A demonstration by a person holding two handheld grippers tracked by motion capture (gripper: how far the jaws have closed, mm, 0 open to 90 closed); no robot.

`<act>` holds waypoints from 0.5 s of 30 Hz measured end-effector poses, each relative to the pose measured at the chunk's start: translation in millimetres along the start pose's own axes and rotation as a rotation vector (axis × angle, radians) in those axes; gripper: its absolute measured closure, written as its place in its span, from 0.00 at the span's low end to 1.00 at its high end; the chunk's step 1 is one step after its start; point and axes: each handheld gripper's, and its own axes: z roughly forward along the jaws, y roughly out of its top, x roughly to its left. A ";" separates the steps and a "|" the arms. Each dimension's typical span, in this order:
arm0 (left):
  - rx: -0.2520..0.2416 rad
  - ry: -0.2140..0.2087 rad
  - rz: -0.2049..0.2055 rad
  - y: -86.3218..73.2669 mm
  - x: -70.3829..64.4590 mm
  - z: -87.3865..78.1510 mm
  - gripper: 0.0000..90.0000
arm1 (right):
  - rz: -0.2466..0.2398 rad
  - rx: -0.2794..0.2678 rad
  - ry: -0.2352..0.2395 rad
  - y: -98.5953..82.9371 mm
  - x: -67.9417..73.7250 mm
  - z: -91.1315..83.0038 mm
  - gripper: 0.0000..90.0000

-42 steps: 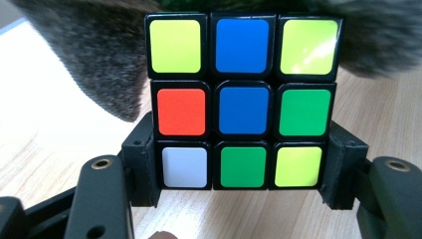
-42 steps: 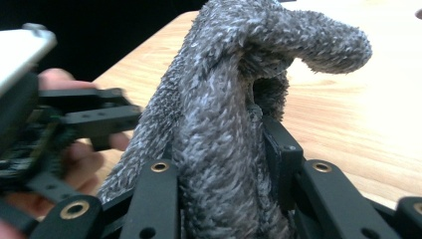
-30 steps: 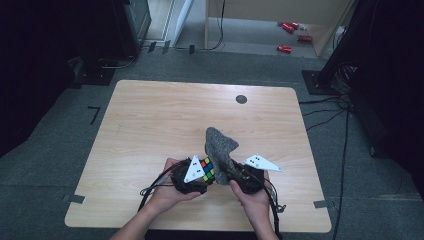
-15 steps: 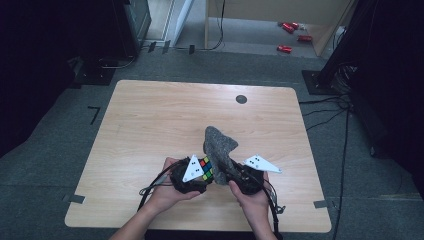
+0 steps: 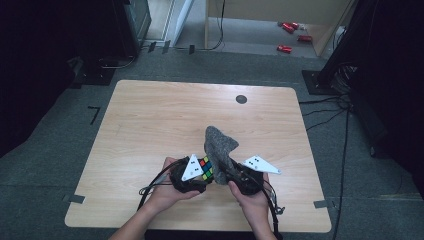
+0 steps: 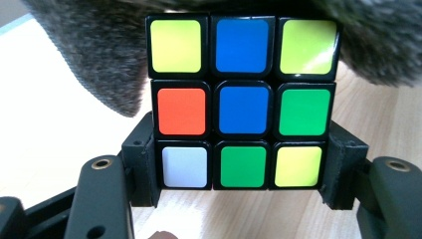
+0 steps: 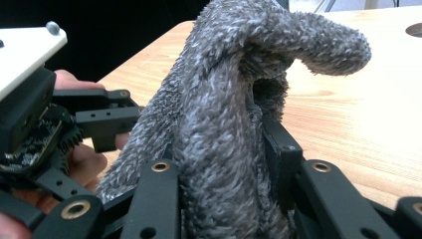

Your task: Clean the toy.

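My left gripper [image 6: 244, 169] is shut on a colourful puzzle cube [image 6: 243, 102], clamping its bottom row between the black jaws. In the high view the cube [image 5: 205, 167] sits just above the table near the front edge, held by the left gripper [image 5: 200, 172]. My right gripper [image 7: 224, 164] is shut on a fuzzy grey cloth [image 7: 239, 94] that stands up and folds over at its top. From above, the cloth [image 5: 219, 145] rises beside the cube and touches it, with the right gripper [image 5: 231, 174] at its base. In the left gripper view the cloth [image 6: 94, 55] drapes behind the cube.
The wooden table [image 5: 150, 115] has a small dark round hole [image 5: 241, 99] near its far edge. Cables trail from both grippers over the front edge. Red objects [image 5: 285, 48] lie on the floor beyond the table.
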 end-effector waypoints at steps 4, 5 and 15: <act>0.003 0.000 -0.001 -0.7 0.0 0.9 0.39 | -0.019 -0.002 0.004 0.6 4.3 0.0 0.73; 0.005 0.000 0.002 -0.9 -0.3 1.4 0.39 | -0.025 -0.004 0.011 0.7 7.2 0.2 0.73; 0.012 0.004 0.014 0.0 -5.1 3.2 0.39 | -0.021 0.002 0.011 -1.2 0.3 0.8 0.73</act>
